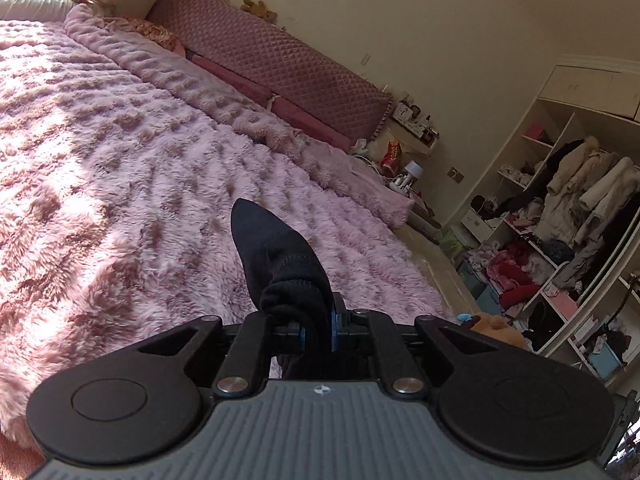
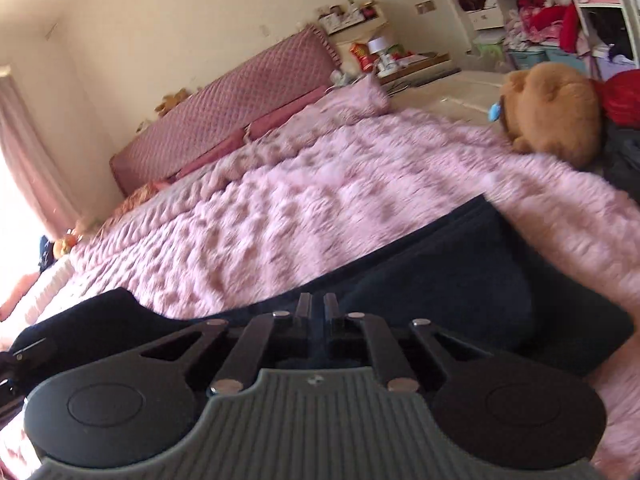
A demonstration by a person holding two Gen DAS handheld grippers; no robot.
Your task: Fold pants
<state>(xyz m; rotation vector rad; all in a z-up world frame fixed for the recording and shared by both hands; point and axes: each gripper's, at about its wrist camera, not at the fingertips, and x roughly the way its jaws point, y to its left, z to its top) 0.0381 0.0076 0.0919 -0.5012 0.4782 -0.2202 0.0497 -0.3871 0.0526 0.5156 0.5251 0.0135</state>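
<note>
The black pants (image 2: 460, 280) lie spread across a fluffy pink blanket (image 2: 300, 220) on the bed, in a long band running from lower left to upper right. My right gripper (image 2: 316, 308) is low over their near edge, its jaws nearly together with dark cloth between them. In the left wrist view my left gripper (image 1: 318, 328) is shut on a bunched part of the pants (image 1: 276, 248). A pointed corner of that cloth stands up above the fingers, lifted off the blanket (image 1: 140, 160).
A brown plush toy (image 2: 552, 112) sits on the bed's far right corner. The quilted headboard (image 1: 280, 60) runs along the wall, with a cluttered nightstand (image 1: 408, 160) beside it. An open wardrobe full of clothes (image 1: 560, 220) stands past the bed's edge.
</note>
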